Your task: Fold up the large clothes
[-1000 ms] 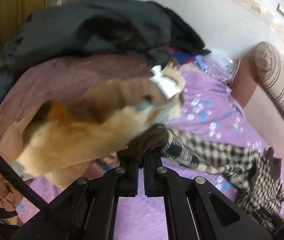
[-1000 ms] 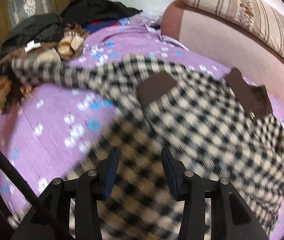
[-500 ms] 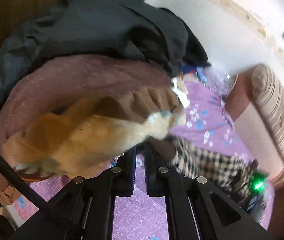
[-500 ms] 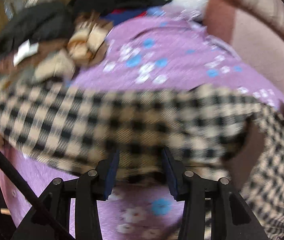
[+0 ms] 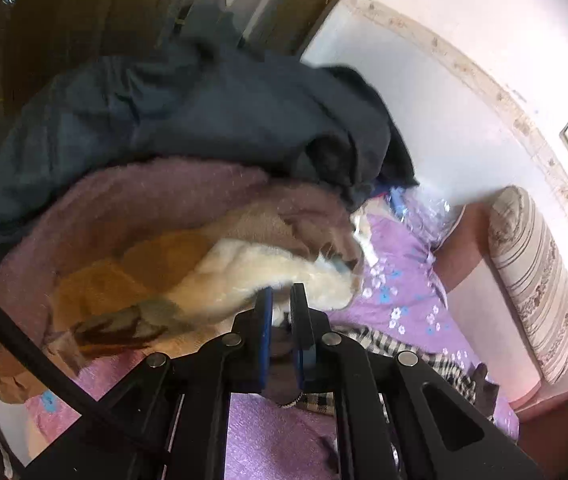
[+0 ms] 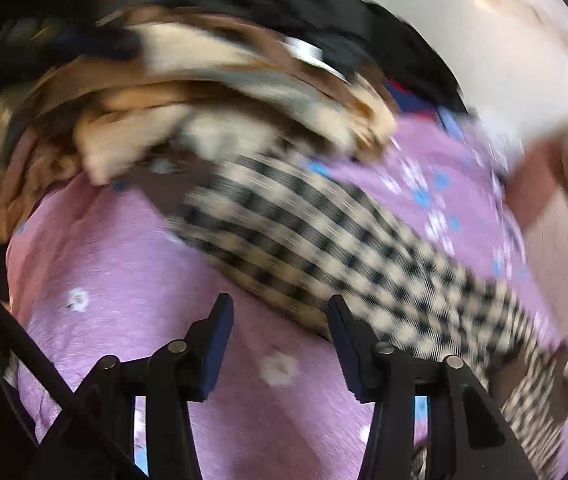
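Note:
A black-and-cream checked garment with brown trim lies stretched across the purple flowered bedspread. My left gripper is shut on its brown cuff end, close to a heap of clothes; the checked cloth trails off to the right below it. My right gripper is open and empty, just above the bedspread, with the checked sleeve right in front of its fingertips. The right wrist view is blurred.
A tall heap of clothes, with a dark jacket, a mauve fleece and tan and cream pieces, fills the left. A pink headboard and a striped bolster stand at the right against a white wall.
My left gripper has pulled the cuff up close against the clothes heap. My right gripper has swept left off the body of the checked garment toward its sleeve, staying open.

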A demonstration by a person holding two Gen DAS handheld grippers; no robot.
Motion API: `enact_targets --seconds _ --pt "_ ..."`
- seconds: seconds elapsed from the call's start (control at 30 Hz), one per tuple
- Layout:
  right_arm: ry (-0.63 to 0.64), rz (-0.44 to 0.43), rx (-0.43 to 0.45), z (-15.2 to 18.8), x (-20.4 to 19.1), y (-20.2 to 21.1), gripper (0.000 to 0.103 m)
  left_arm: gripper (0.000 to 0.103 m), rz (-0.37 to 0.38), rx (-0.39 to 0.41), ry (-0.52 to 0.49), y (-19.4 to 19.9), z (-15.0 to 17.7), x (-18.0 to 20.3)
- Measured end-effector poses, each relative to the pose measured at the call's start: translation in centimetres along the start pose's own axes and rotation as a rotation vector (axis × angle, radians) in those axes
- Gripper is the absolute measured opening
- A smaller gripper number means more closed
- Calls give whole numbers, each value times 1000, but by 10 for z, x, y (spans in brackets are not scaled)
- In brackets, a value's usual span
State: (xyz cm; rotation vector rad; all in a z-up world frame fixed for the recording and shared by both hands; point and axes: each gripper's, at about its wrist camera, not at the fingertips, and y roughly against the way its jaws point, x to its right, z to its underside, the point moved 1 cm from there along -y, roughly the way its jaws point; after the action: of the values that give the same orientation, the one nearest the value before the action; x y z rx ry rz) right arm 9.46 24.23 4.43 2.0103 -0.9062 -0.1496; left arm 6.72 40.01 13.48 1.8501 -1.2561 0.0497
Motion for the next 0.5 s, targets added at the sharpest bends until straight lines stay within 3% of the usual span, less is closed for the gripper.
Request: enact_targets --seconds 0.03,0.1,0.17,0.3,0.33,0.37,0.4,0.5 --pt "41 11 17 -3 -12 1 58 14 -4 20 5 5 -2 -1" --pt "99 30 40 -8 -32 -2 60 37 -48 93 31 19 -7 -10" --pt "146 41 48 -16 -51 -13 62 37 -75 147 62 29 -12 -19" --pt "176 86 39 -28 -72 -39 62 37 -70 160 133 34 -17 -39" --pt "184 115 39 -30 -74 -46 55 37 -71 159 141 35 -18 -42" --pt "188 133 35 -31 -75 -49 41 37 -72 155 145 34 -18 -44" --pt "186 145 22 -32 -74 -55 6 37 -73 153 144 35 -17 -45" --pt "89 123 26 -35 -55 -46 4 37 -60 154 135 35 -13 -36"
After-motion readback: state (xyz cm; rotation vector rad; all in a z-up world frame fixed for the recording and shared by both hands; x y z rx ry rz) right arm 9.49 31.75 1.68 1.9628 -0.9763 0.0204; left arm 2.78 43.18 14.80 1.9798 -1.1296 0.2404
